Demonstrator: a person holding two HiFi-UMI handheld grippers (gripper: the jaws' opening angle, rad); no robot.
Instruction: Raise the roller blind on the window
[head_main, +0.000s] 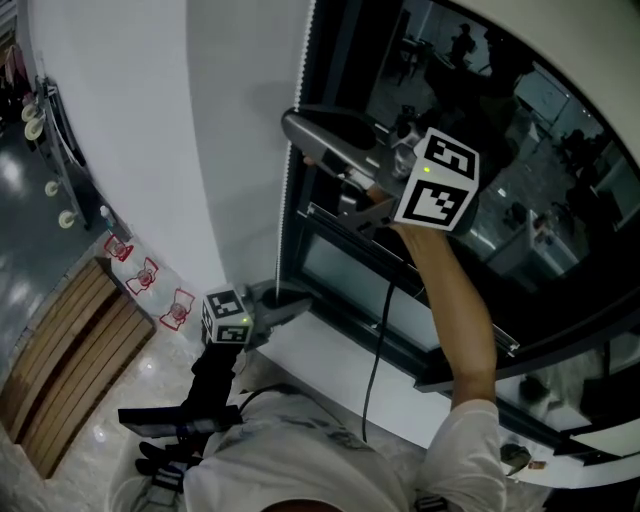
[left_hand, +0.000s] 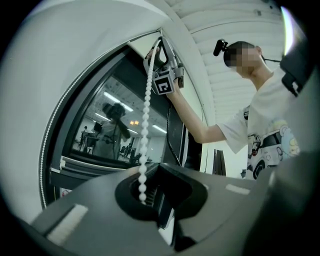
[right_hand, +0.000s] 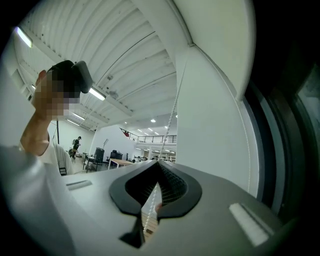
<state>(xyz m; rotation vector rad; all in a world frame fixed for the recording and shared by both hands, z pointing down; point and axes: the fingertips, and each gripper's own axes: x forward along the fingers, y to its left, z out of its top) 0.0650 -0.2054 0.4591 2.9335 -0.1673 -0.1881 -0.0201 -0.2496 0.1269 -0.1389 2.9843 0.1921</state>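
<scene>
Hand-over-hand setup, I'd guess. The right gripper (head_main: 300, 135) is up high, roughly 12 o'clock from the left gripper (head_main: 295, 300). Both are at the edge of the window frame (head_main: 330, 60), where the bead chain (head_main: 288, 210) hangs.

The right tongs are clamped shut on the chain, which runs straight through the closed tips in the right gripper view. The left tongs look closed on the same chain lower down, near the sill (head_main: 330, 360). Its beads drop into the throat and vanish there, so the exact pinch point is hard to see.

I can't actually spot the roller blind, neither fabric nor roll. The glass (head_main: 480, 150) that shows is bare, dark and full of reflections. If the blind is anywhere, it's up past the top corner where the chain leads, and that part is cut off.
</scene>
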